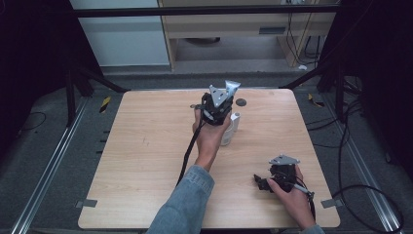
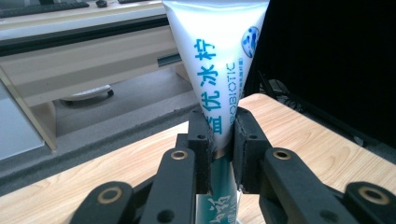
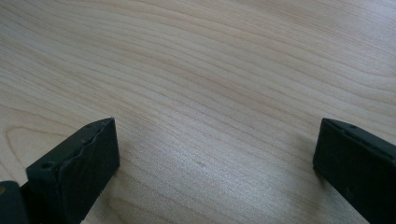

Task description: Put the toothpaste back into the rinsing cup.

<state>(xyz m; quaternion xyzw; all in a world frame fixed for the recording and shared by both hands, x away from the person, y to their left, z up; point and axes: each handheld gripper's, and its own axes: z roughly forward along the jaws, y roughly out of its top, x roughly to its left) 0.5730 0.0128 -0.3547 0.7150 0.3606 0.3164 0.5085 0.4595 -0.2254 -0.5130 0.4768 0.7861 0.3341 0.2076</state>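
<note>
On the left, the left tool (image 1: 220,108) is clamped on a white tube (image 2: 219,60) with blue lettering, probably toothpaste or a cream. In the left gripper view the two black jaws pinch the tube's narrower middle, its flat crimped end rising wide above them and its greenish lower part running down below toward the wooden surface (image 1: 146,146). From the high view the tube's crimped end (image 1: 232,87) pokes up just past the tool's grey plate, near the far middle of the surface. A pale, rounded white object (image 1: 231,127) sits just beside the hand; whether it is the tube's lower end or a separate piece I cannot tell. A small dark round thing (image 1: 240,102), perhaps a cap, lies on the surface just beyond.

So the pick-up looks done: the tube is gripped and held upright. What seems left is setting it down or working on its lower end.

To the right, the right tool (image 1: 260,181) rests low at the near right corner, jaws spread wide over bare wood (image 3: 210,93), holding nothing, well apart from the tube.
</note>
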